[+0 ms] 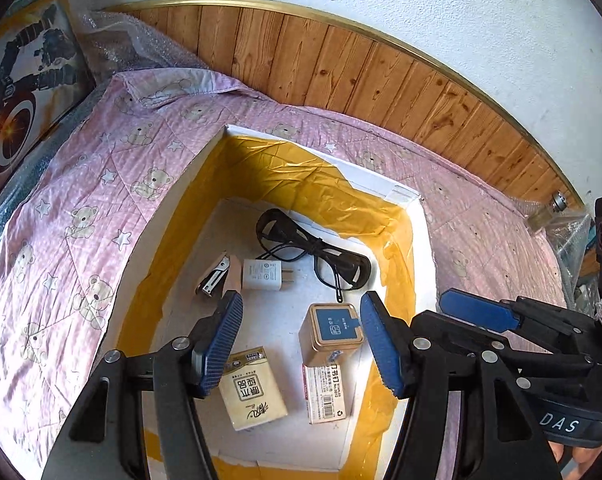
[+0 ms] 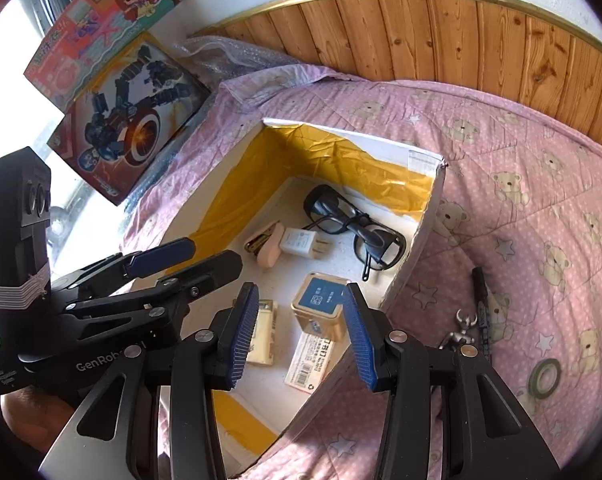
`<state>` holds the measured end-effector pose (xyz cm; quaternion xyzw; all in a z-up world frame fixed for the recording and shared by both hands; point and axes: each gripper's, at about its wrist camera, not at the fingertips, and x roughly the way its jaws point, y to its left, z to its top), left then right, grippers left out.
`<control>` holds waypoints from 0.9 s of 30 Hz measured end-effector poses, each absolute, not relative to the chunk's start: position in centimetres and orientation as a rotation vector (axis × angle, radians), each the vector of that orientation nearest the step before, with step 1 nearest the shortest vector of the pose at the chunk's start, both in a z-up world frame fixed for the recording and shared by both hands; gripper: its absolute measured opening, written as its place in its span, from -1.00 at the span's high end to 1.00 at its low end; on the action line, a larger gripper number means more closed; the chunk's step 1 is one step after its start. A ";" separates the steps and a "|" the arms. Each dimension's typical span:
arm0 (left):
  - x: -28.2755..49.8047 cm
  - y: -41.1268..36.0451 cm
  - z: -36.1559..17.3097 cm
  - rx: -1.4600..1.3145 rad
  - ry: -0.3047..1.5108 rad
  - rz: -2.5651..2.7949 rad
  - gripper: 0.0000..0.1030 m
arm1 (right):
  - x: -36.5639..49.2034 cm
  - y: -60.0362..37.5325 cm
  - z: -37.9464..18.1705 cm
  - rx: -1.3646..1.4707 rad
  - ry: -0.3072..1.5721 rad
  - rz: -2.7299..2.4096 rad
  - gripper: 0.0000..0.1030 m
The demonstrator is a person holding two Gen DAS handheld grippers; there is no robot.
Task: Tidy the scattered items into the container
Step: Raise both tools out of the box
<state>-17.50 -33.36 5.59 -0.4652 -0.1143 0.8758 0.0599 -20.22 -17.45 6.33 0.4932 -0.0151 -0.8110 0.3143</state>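
Both empty: left gripper and right gripper hover jaws apart over the box, tin below them. Right of the right gripper, a pen, figurine partly hidden, and tape lie outside.

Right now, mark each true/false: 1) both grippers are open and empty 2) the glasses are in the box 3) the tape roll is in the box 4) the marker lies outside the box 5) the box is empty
1) True: left gripper and right gripper hold nothing.
2) True: glasses lie inside the box.
3) False: the tape roll lies on the quilt.
4) True: marker is on the quilt.
5) False: it also holds a charger, tin and tissue pack.
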 end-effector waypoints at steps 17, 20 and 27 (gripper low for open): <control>-9.6 -34.4 7.0 -1.360 -0.346 2.655 -0.21 | -11.9 -16.7 6.4 1.297 -0.137 -2.121 0.09; -8.7 -34.6 6.9 -1.361 -0.346 2.654 -0.21 | -11.1 -16.9 6.5 1.296 -0.112 -2.140 0.09; -7.0 -34.7 6.9 -1.354 -0.357 2.643 -0.21 | -9.4 -17.1 7.1 1.275 -0.060 -2.178 0.09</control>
